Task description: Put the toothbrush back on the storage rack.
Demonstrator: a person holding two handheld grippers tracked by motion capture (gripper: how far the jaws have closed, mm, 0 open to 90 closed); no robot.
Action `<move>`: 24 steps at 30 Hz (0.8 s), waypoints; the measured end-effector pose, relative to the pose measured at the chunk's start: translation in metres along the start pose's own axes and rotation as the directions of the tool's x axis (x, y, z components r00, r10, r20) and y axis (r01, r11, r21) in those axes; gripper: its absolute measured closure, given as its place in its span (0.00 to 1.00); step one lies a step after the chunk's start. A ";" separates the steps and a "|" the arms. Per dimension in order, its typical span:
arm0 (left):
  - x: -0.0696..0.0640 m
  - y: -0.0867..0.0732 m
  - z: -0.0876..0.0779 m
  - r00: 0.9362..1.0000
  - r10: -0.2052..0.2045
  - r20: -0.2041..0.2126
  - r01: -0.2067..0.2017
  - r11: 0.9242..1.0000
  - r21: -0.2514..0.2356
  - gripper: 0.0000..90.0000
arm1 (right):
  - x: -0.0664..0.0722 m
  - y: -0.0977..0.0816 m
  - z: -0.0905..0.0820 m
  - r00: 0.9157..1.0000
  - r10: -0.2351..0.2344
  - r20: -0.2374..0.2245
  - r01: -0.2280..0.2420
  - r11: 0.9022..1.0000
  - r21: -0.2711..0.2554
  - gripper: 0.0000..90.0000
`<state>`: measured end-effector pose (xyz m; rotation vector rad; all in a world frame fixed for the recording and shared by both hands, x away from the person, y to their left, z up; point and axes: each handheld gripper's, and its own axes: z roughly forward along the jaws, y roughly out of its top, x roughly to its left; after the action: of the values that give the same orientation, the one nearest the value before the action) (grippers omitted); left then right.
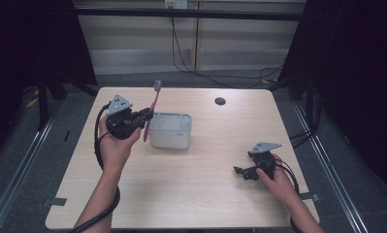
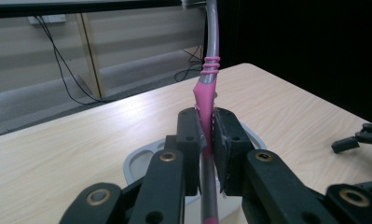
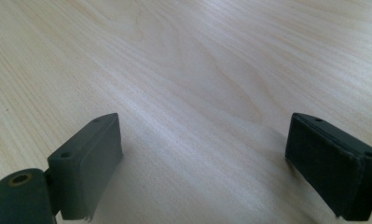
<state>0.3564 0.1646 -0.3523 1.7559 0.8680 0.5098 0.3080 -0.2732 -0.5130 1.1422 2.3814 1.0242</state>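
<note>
Your left gripper [image 2: 206, 135] clamps the pink-and-grey plastic toothbrush [image 2: 208, 88] upright between its fingers, beside the white rectangular plastic container [image 1: 170, 130]; your right gripper [image 3: 202, 158] rests wide open.

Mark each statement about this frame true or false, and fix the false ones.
1. The left gripper is shut on the toothbrush. True.
2. The toothbrush lies flat on the table. False: it is held up off the table, roughly upright, bristles at the top.
3. The right gripper has open jaws with nothing between them. True.
4. The grey box stands by the right gripper. False: it stands next to the left gripper, well apart from the right one.
5. The right gripper is low over bare table. True.
6. The toothbrush handle is blue. False: it is pink and grey.
</note>
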 end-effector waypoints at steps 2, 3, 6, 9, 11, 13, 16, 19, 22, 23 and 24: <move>0.000 0.002 0.001 1.000 0.000 -0.002 0.000 1.000 -0.006 0.91 | 0.000 0.000 0.000 1.000 0.000 0.000 0.000 1.000 0.000 0.11; 0.000 0.002 0.001 1.000 0.000 -0.002 0.000 1.000 -0.006 0.91 | 0.000 0.000 0.000 1.000 0.000 0.000 0.000 1.000 0.000 0.11; 0.001 0.003 0.003 1.000 -0.013 -0.006 0.013 1.000 -0.016 0.91 | 0.000 0.000 0.000 1.000 -0.001 0.000 0.001 1.000 0.000 0.11; 0.002 0.004 0.005 1.000 -0.020 -0.006 0.020 1.000 -0.024 0.91 | 0.000 0.000 0.000 1.000 0.000 0.000 0.000 1.000 0.000 0.11; 0.002 0.005 0.005 1.000 -0.023 -0.006 0.023 0.999 -0.028 0.91 | 0.000 0.000 0.000 1.000 0.000 0.000 0.000 1.000 0.000 0.11; 0.002 0.005 0.007 1.000 -0.024 -0.004 0.024 0.999 -0.031 0.91 | 0.000 0.000 0.000 1.000 -0.001 0.001 0.001 1.000 -0.001 0.11; 0.003 0.006 0.010 1.000 -0.029 -0.008 0.029 0.999 -0.032 0.91 | 0.000 0.000 0.000 1.000 -0.001 0.001 0.001 1.000 -0.001 0.11; 0.003 0.006 0.012 0.999 -0.034 -0.010 0.034 0.999 -0.035 0.91 | 0.000 0.000 0.000 1.000 -0.001 0.000 0.001 1.000 -0.001 0.11; 0.004 0.006 0.014 0.999 -0.039 -0.013 0.038 0.999 -0.038 0.91 | 0.000 0.000 0.000 1.000 -0.001 0.001 0.001 1.000 -0.001 0.11; 0.005 0.006 0.015 0.999 -0.041 -0.014 0.041 0.998 -0.041 0.91 | 0.000 0.000 0.000 1.000 -0.001 0.000 0.001 1.000 -0.001 0.11; 0.006 0.006 0.016 0.999 -0.043 -0.016 0.042 0.998 -0.040 0.91 | 0.000 0.000 0.000 1.000 -0.001 0.000 0.001 1.000 -0.001 0.11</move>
<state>0.3727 0.1580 -0.3528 1.6955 0.8993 0.5108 0.3081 -0.2733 -0.5130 1.1408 2.3808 1.0243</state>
